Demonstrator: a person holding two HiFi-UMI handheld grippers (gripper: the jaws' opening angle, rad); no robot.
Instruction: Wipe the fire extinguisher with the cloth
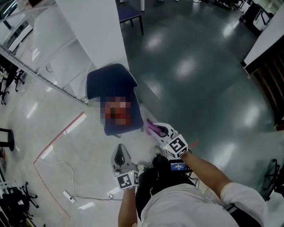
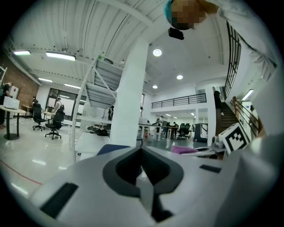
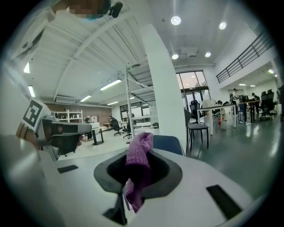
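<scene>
My right gripper point(image 1: 160, 131) point(image 3: 133, 179) is shut on a purple knitted cloth point(image 1: 153, 128) point(image 3: 138, 162), which sticks up from between the jaws. It hovers just right of a blue chair point(image 1: 110, 84) point(image 3: 167, 142). On the chair's seat something red shows only as a blur; I cannot make out a fire extinguisher. My left gripper point(image 1: 120, 156) point(image 2: 144, 177) is held low in front of my body, jaws closed together with nothing in them. The cloth point(image 2: 187, 150) also appears in the left gripper view, to the right.
A white column point(image 1: 98, 35) rises just behind the chair. A red tape line point(image 1: 57, 138) and a cable with a power strip point(image 1: 69, 196) lie on the pale floor at left. A dark chair point(image 1: 132, 13) stands farther back on the dark floor.
</scene>
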